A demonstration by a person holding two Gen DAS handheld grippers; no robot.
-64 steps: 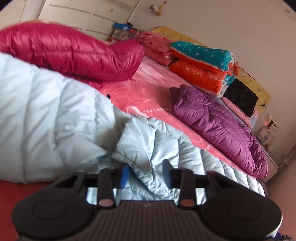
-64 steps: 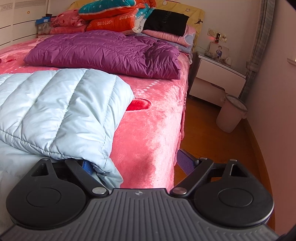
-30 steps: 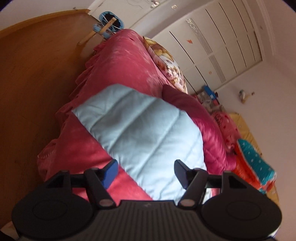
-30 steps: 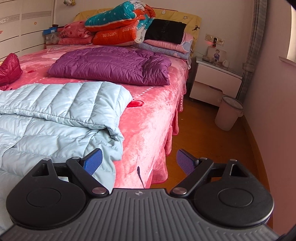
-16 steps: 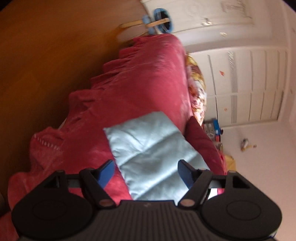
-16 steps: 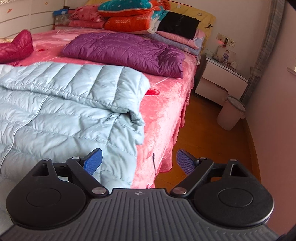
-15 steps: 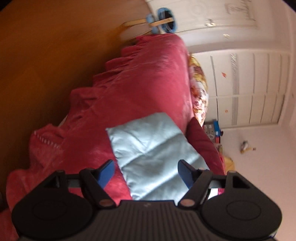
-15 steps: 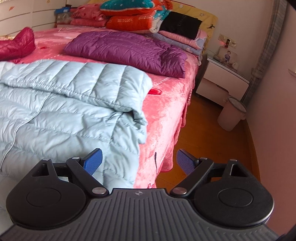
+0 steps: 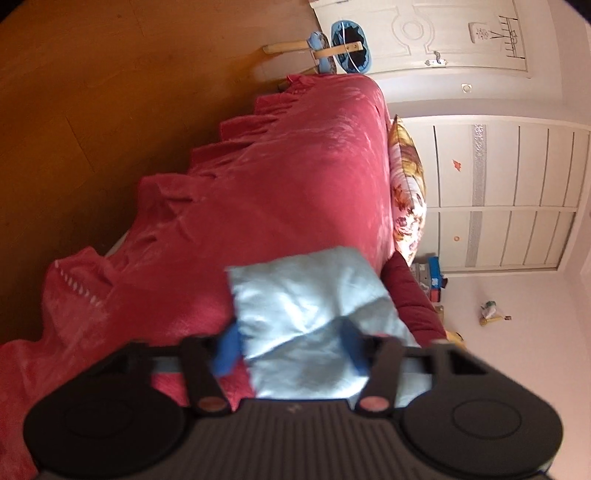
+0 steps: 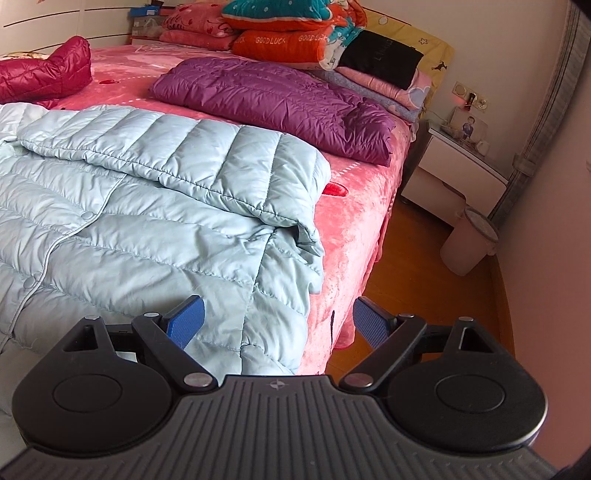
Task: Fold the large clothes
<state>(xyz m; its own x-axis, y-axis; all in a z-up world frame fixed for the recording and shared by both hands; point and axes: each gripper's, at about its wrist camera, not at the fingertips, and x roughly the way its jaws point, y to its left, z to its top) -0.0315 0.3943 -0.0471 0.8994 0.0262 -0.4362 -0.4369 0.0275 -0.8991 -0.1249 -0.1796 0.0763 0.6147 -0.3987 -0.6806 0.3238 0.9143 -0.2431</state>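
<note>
A light blue puffer jacket lies on the pink bed, one sleeve folded across its body. My right gripper is open and empty, hovering above the jacket's lower corner near the bed edge. In the left wrist view my left gripper is closing around a bunched part of the same jacket, with fabric between the blue pads. The image there is blurred.
A folded purple jacket and a red jacket lie further up the bed, with stacked quilts at the headboard. A white nightstand and pink bin stand right. Wooden floor and wardrobe flank the bed.
My left gripper has come down onto the jacket's end and its fingers have narrowed around the fabric. My right gripper has risen slightly and stays open.
</note>
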